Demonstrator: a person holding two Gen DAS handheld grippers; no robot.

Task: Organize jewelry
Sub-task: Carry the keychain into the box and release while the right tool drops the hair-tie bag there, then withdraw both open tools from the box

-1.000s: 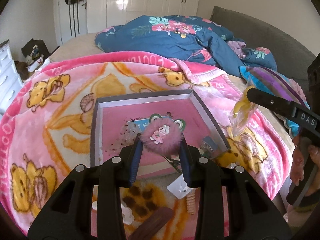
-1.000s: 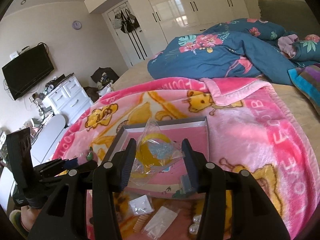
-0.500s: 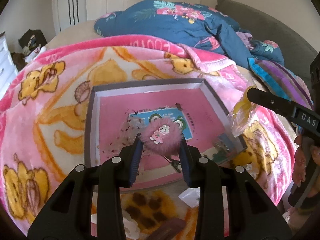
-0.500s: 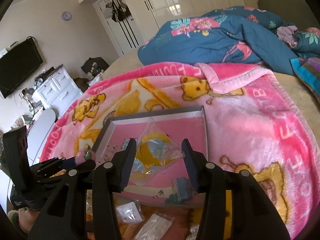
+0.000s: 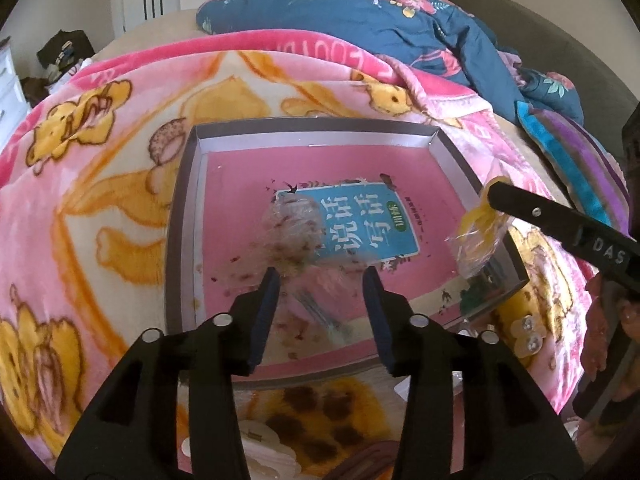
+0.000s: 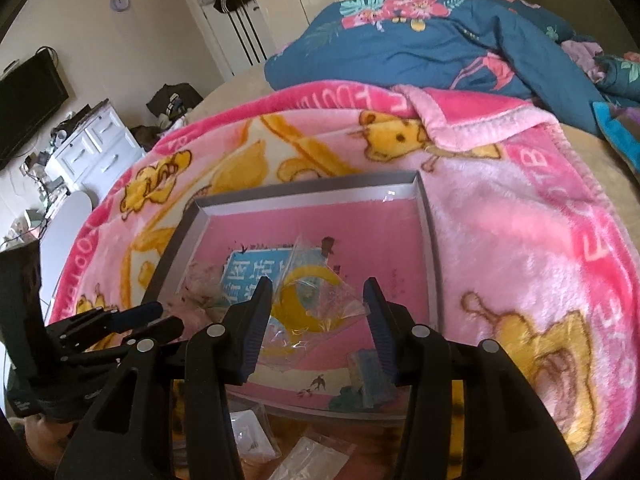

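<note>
The left tongs [image 5: 320,280] hung open over the gray tray [image 5: 182,216] on the pink blanket [image 5: 100,160], with nothing between them. A blurry pink fluffy clip [image 5: 316,300] lay in the tray just below. The right tongs [image 6: 318,300] held a clear bag with a yellow ring [image 6: 310,300] above the tray.

A shallow tray [image 5: 188,216] is set on a blanket [image 5: 100,184] spread over a bed. Inside the tray, a printed card [image 5: 360,220] is laid near the centre, with a clear packet [image 5: 292,232] just left of it. A bagged item [image 6: 312,300] is held above the tray's right side. Small packets [image 6: 252,436] are scattered nearer than the tray. A rumpled duvet [image 5: 380,20] is heaped beyond the blanket.
</note>
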